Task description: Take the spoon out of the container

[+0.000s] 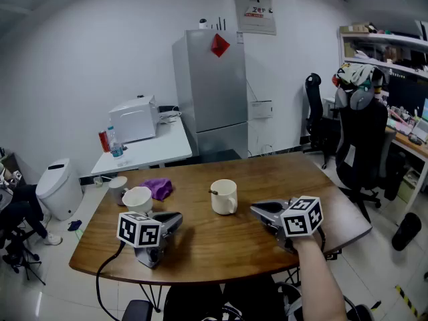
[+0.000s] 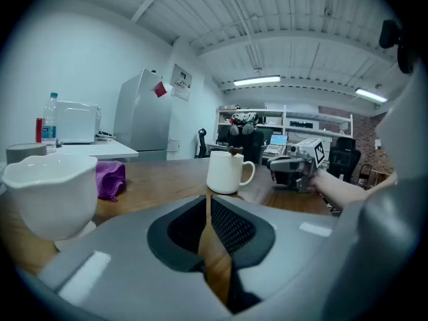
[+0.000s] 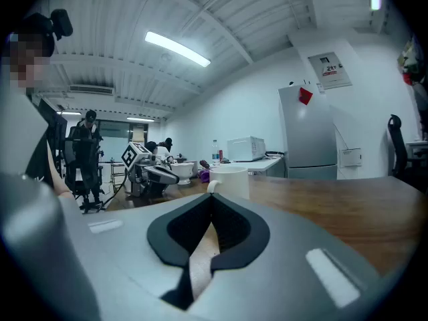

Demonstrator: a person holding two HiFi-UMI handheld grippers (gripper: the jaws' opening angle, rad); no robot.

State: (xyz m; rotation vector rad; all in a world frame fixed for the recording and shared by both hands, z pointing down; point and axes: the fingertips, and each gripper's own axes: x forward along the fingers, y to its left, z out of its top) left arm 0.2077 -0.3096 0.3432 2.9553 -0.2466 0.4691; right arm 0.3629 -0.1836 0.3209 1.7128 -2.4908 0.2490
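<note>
A white mug [image 1: 225,197] stands mid-table with a dark spoon [image 1: 213,192] in it; the handle pokes over the rim on its left. The left gripper view shows the mug [image 2: 226,171] ahead, with the spoon [image 2: 235,150] end above its rim. My left gripper [image 1: 176,217] rests on the table left of the mug, jaws shut and empty. My right gripper [image 1: 256,209] sits right of the mug, held by a hand, shut with nothing in it. From the right gripper view the mug [image 3: 231,181] is straight ahead, a short way off.
A white bowl [image 1: 137,198], a grey cup [image 1: 118,187] and a purple cloth [image 1: 158,188] lie at the table's left. Behind stand a white side table [image 1: 150,149] with a microwave, a grey fridge [image 1: 210,92] and office chairs [image 1: 361,146] at right.
</note>
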